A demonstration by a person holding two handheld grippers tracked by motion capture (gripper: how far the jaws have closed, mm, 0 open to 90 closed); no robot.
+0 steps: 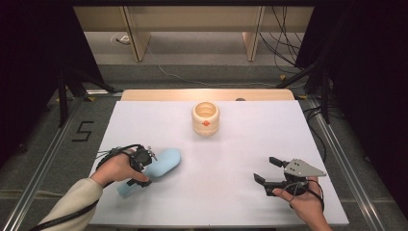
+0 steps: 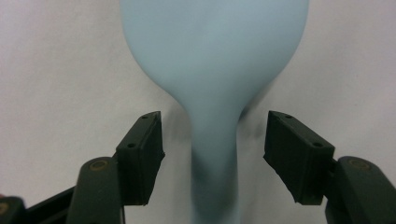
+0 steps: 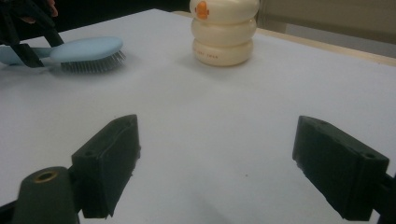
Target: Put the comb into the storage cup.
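The table (image 1: 231,144) is covered in white, and everything below is placed against the cup (image 1: 205,118), a cream ribbed one with an orange mark, which stands upright near the table's far edge at the middle. The left forearm, in a pale sleeve, is brought in from the near left corner and angled toward the cup, its hand (image 1: 117,168) wrapped over the left gripper (image 2: 212,140). The right hand (image 1: 300,195) is held low at the near right of the cup, palm up under the right gripper (image 1: 269,171), which is pointed left and away across the table. The brush (image 1: 159,166), pale blue, is laid bristles down to the near left of the cup, well apart from it. Its handle is straddled by the left jaws, a gap being seen at each side, so nothing is gripped. The right jaws are spread wide over bare table
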